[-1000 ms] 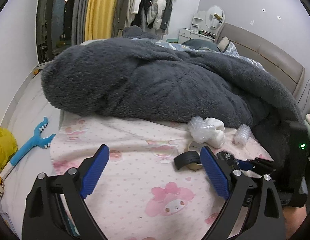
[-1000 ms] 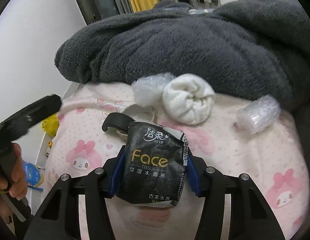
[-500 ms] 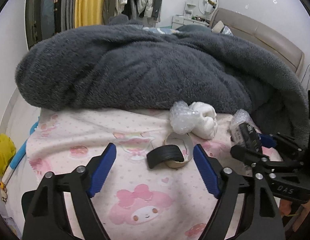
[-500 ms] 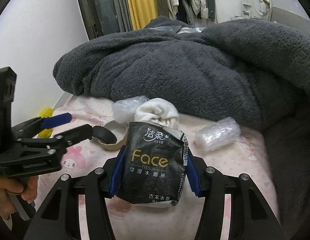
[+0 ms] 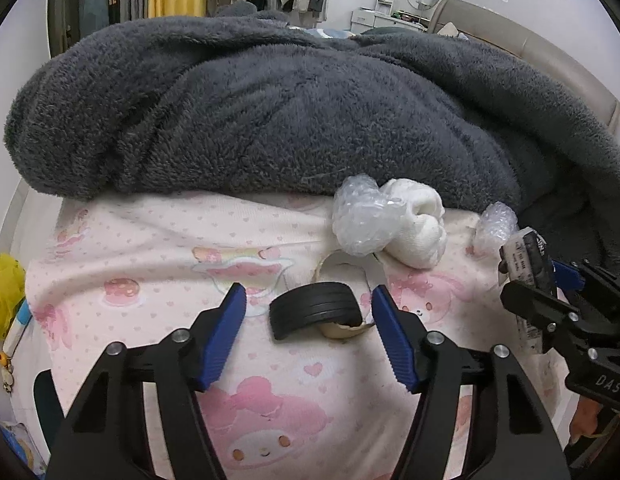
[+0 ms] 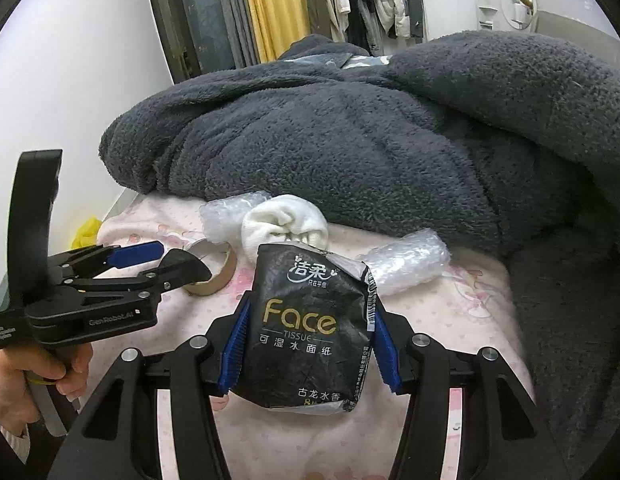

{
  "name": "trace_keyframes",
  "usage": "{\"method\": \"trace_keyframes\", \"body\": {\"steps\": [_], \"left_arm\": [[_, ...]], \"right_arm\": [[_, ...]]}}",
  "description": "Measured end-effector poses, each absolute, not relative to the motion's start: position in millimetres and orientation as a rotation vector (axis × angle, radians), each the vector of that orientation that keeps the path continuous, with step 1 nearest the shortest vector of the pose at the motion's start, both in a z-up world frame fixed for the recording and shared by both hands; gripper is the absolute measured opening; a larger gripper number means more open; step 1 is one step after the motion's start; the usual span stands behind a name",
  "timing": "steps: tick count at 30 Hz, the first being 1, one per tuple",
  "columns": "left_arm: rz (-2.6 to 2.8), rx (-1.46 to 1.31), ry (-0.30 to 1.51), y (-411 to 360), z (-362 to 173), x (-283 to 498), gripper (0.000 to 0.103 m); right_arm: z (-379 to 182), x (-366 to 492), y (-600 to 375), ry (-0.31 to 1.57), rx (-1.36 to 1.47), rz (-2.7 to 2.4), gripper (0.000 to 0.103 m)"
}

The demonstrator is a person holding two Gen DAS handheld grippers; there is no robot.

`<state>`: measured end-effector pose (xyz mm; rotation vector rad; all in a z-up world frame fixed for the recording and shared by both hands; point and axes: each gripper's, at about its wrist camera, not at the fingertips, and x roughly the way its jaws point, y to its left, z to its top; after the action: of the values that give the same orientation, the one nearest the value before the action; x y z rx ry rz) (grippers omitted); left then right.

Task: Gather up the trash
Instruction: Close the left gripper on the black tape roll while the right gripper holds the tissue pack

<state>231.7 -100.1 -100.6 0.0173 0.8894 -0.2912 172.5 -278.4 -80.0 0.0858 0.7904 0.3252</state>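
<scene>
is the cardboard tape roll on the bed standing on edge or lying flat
Lying flat. In the right wrist view the cardboard tape roll rests on the pink sheet with its open hole facing up, a curved black piece lying over its near rim.

blanket – dark grey | sheet – pink cartoon print | tissue pack – black, gold lettering

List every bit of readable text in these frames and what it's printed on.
"Face", "TISSUE", "洁柔", "可湿水面纸", "古龙水香": black tissue pack in the right gripper.
"GenRobot.AI": side of the left gripper, right wrist view.
"DAS": body of the right gripper, left wrist view.
Small print and barcode on the pack's edge, and the white label on the left gripper's handle: too small to read.
</scene>
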Motion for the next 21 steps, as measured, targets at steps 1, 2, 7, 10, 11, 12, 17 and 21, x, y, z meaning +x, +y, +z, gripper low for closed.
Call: {"method": "trace_keyframes", "body": {"steps": [1,2,7,10,11,12,17,21], "left_arm": [[-0.294,0.019,0.893,-102,-102,234,0.063],[-0.295,0.021,0.897,-104,-103,235,0.059],[-0.297,0.051,0.900,-111,-105,235,0.050],[-0.299,0.045,0.903,-111,-106,236,0.049],[-0.302,0.034,0.906,-110,-107,237,0.048],[-0.305,0.025,0.907,-110,-107,239,0.047],[-0.306,0.007,0.872,-105,-100,234,0.046],[-0.316,-0.016,0.834,-100,-90,228,0.046]], "right_arm": [[-80,173,-280,0.789,0.089,0.324,0.055],[-79,172,-281,0.788,0.090,0.323,0.055],[-80,172,-286,0.787,0.097,0.319,0.055],[-80,171,-287,0.786,0.096,0.318,0.055],[-79,171,-287,0.786,0.095,0.317,0.055],[-79,171,-287,0.785,0.095,0.317,0.055],[-77,171,-289,0.781,0.098,0.314,0.055],[-74,170,-286,0.773,0.095,0.318,0.055]]}}
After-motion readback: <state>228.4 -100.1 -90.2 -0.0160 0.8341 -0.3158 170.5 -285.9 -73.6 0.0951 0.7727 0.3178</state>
